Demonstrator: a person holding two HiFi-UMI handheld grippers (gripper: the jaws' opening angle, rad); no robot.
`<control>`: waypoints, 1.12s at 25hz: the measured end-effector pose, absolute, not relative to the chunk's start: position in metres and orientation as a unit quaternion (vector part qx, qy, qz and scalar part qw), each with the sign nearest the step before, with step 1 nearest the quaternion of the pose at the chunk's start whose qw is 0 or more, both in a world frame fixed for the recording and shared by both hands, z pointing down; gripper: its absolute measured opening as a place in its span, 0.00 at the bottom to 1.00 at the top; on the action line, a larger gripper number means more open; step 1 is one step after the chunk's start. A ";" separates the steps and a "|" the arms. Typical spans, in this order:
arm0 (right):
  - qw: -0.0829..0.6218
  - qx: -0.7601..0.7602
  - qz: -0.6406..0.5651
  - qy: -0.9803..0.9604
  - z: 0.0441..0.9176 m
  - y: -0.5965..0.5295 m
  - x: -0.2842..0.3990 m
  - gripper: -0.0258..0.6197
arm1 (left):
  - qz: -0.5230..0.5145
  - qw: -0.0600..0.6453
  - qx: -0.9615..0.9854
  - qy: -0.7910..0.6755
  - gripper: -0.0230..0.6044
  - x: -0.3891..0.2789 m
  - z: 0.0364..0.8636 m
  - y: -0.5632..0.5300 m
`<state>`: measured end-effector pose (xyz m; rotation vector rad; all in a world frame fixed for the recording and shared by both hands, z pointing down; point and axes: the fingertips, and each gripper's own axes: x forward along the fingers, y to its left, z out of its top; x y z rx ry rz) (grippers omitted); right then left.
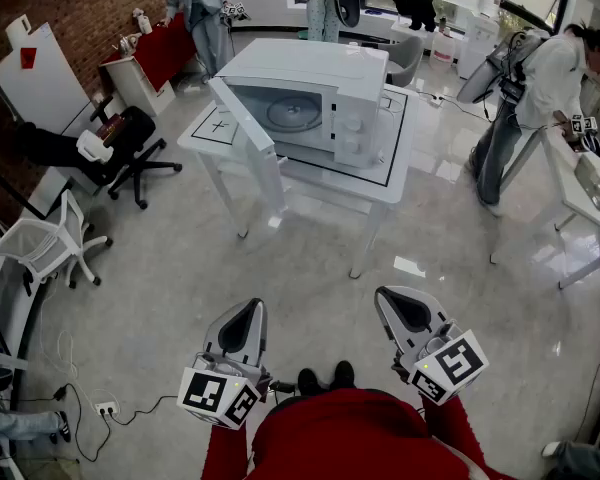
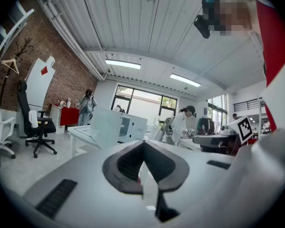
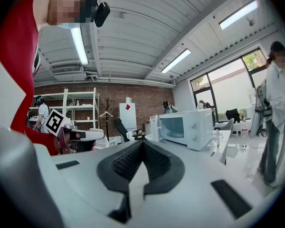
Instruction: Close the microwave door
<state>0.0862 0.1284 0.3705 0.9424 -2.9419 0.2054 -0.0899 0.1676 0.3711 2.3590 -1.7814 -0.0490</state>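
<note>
Head view | microwave (image 1: 325,93) stands on a white table (image 1: 385,183), its door (image 1: 242,118) swung open | left gripper (image 1: 248,313) and right gripper (image 1: 392,298): jaws together, empty, well apart from the table

Both grippers sat low in the head view, held out ahead of the red torso (image 1: 340,433). The left gripper (image 1: 245,316) was lower left of centre, nose aimed up the frame and leaning slightly right, with its left marker cube (image 1: 218,396) nearest the body. The right gripper (image 1: 398,301) was lower right of centre, a touch higher, leaning left, with its right marker cube (image 1: 450,366) behind it. Red sleeves (image 1: 448,423) ran back to the bottom edge. In the gripper views, the left pads (image 2: 125,164) met at the tip, and so did the right pads (image 3: 121,167). Both sets of jaws were together with nothing between. The two grippers were apart.
</note>
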 end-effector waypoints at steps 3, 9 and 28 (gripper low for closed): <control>0.023 0.303 0.066 -0.951 0.371 0.130 0.086 0.06 | -0.017 0.093 0.794 -0.600 0.05 -0.089 0.372 0.169; 0.023 0.308 0.069 -0.948 0.374 0.128 0.089 0.06 | -0.017 0.094 0.795 -0.599 0.05 -0.087 0.373 0.167; 0.014 0.320 0.109 -0.941 0.388 0.116 0.104 0.06 | -0.003 0.105 0.797 -0.595 0.05 -0.075 0.386 0.157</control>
